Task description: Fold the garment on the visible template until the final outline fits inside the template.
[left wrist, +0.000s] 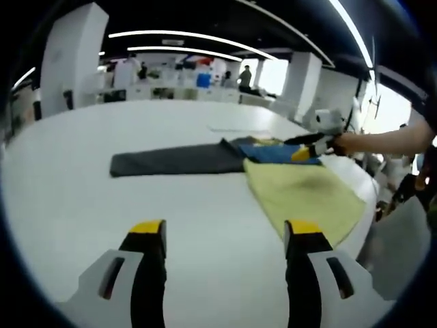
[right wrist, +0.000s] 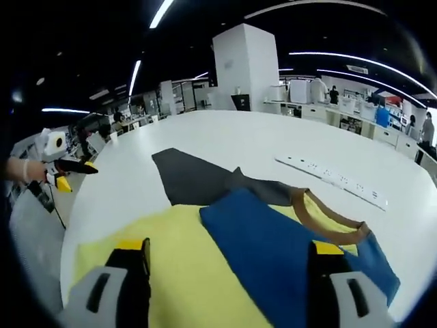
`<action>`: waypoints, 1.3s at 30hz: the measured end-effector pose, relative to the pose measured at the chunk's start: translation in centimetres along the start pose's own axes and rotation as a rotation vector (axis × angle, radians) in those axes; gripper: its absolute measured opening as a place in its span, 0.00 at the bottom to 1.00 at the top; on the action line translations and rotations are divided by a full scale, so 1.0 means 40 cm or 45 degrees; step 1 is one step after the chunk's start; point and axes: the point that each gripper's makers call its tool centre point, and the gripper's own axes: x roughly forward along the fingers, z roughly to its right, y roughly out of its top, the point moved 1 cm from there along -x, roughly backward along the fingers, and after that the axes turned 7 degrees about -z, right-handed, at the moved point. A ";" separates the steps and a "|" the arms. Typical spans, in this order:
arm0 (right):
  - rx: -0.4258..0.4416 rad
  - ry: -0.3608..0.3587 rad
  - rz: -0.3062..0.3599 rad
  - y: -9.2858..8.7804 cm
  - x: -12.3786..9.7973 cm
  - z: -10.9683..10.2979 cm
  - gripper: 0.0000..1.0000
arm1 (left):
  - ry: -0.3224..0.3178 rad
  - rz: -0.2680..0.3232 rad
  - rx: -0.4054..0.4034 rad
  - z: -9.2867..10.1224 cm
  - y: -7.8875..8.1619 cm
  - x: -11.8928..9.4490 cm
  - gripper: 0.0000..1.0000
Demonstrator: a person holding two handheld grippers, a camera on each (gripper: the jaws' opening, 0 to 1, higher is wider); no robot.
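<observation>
A garment of yellow [left wrist: 300, 195], blue [left wrist: 276, 153] and grey [left wrist: 174, 161] panels lies flat on the white table [left wrist: 102, 205], its grey part stretching left. In the right gripper view the yellow [right wrist: 177, 266] and blue [right wrist: 273, 253] panels lie just beneath my jaws, with a brown collar [right wrist: 328, 222] at the right and the grey part [right wrist: 194, 179] beyond. My right gripper [right wrist: 230, 249] is open above the cloth, holding nothing; it also reaches in over the blue panel [left wrist: 308, 149]. My left gripper [left wrist: 225, 232] is open above bare table, short of the garment, and appears at the table's edge [right wrist: 72, 172].
A white power strip [right wrist: 334, 179] lies on the table past the collar. The table's rounded edge [left wrist: 365, 205] runs close beside the yellow panel. A hand [left wrist: 355, 142] holds the right gripper. A white column [right wrist: 249, 65], desks and people stand far behind.
</observation>
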 end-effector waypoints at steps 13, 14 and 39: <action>0.093 -0.128 0.032 -0.098 -0.217 0.031 0.95 | -0.026 0.047 0.024 0.004 0.059 0.033 0.67; 0.105 -0.138 0.038 -0.109 -0.235 0.032 0.96 | -0.028 0.045 0.029 0.008 0.062 0.037 0.67; 0.303 -0.285 0.027 -0.309 -0.520 -0.028 0.95 | -0.083 0.002 0.068 -0.002 0.064 0.041 0.67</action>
